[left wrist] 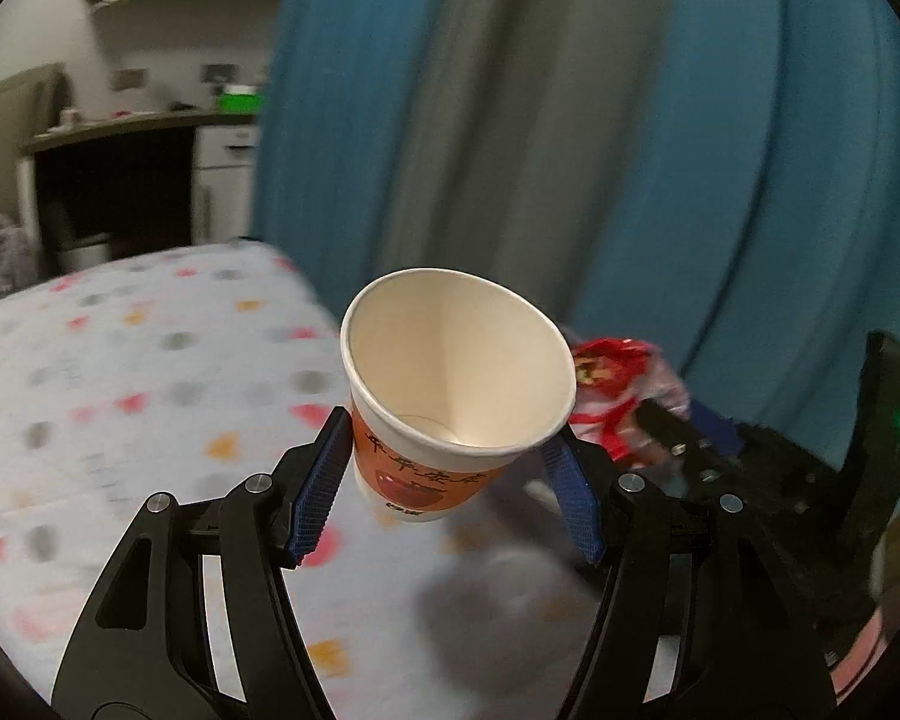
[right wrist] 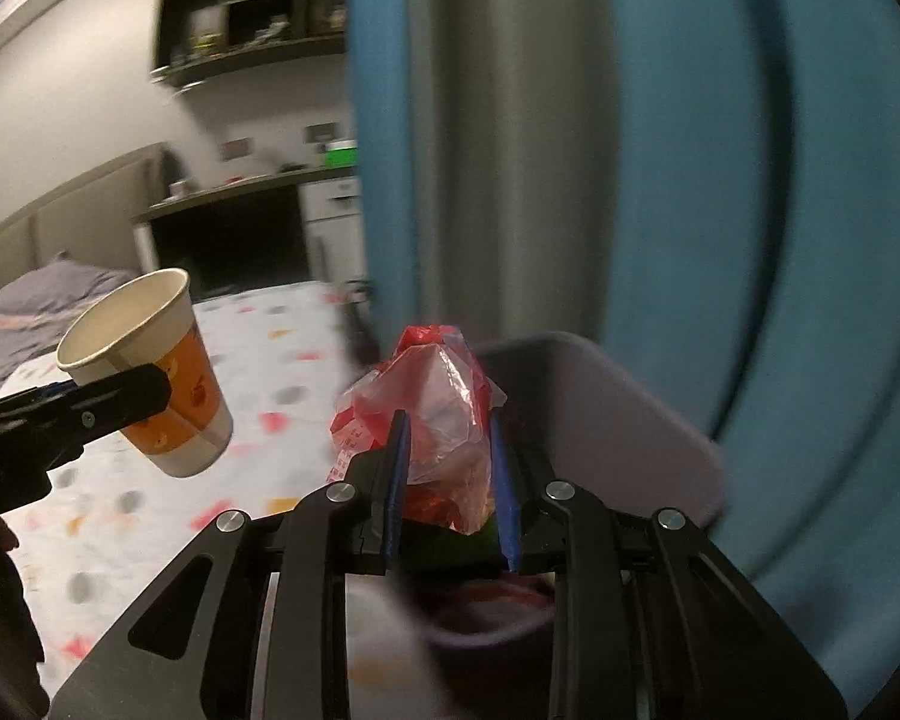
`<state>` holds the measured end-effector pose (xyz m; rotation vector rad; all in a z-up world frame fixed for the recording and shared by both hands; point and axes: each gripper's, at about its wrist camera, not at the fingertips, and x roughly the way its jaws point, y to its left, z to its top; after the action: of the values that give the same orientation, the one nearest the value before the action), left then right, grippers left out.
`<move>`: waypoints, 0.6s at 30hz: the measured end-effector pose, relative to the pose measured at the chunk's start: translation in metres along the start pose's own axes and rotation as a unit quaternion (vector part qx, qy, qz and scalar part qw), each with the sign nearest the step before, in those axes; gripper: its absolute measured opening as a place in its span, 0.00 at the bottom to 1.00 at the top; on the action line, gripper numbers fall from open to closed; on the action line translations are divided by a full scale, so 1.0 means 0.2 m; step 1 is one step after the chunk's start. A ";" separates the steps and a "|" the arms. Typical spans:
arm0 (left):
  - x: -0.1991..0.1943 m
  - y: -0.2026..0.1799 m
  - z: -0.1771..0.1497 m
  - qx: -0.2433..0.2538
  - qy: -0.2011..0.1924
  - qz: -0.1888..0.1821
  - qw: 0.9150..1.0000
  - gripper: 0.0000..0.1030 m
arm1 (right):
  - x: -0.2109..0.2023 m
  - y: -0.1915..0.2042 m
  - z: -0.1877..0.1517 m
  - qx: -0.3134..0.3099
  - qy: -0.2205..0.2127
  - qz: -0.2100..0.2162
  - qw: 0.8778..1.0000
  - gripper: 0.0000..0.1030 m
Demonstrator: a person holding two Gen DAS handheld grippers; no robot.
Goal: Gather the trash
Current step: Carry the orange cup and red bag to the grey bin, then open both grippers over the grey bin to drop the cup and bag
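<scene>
My left gripper (left wrist: pixel 447 450) is shut on an orange and white paper cup (left wrist: pixel 450 384), empty, held tilted above the bed; the cup also shows in the right wrist view (right wrist: pixel 162 378) with the left gripper (right wrist: pixel 132 396) around it. My right gripper (right wrist: pixel 447 438) is shut on a crumpled red plastic wrapper (right wrist: pixel 438 414), held over a grey bin (right wrist: pixel 618 420). The wrapper also shows in the left wrist view (left wrist: pixel 612 390), to the right of the cup.
A bed with a spotted white sheet (left wrist: pixel 120 396) lies below and to the left. Blue and grey curtains (left wrist: pixel 570 120) hang right behind. A dark desk (right wrist: pixel 228 222) and wall shelves (right wrist: pixel 252 6) stand at the far wall. A grey pillow (right wrist: pixel 48 294) lies at the bed's head.
</scene>
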<state>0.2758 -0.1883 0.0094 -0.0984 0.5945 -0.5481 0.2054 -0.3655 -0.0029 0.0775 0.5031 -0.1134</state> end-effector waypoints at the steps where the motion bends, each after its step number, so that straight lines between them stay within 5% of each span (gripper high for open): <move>1: 0.06 -0.05 0.01 0.002 0.003 -0.011 1.000 0.61 | 0.02 -0.06 -0.01 0.011 0.005 -0.006 1.000 0.26; 6: 0.28 -0.20 0.00 0.000 0.022 -0.048 0.999 0.61 | 0.08 -0.16 -0.06 0.021 0.016 -0.017 0.999 0.27; 18: 0.56 -0.22 -0.06 -0.038 0.077 -0.091 0.992 0.63 | 0.16 -0.28 -0.14 0.035 0.037 -0.011 0.999 0.33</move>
<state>0.3259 -0.2834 -0.0470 -0.1842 0.7612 -0.7141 0.2132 -0.4207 -0.0452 0.1455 0.5746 -0.1506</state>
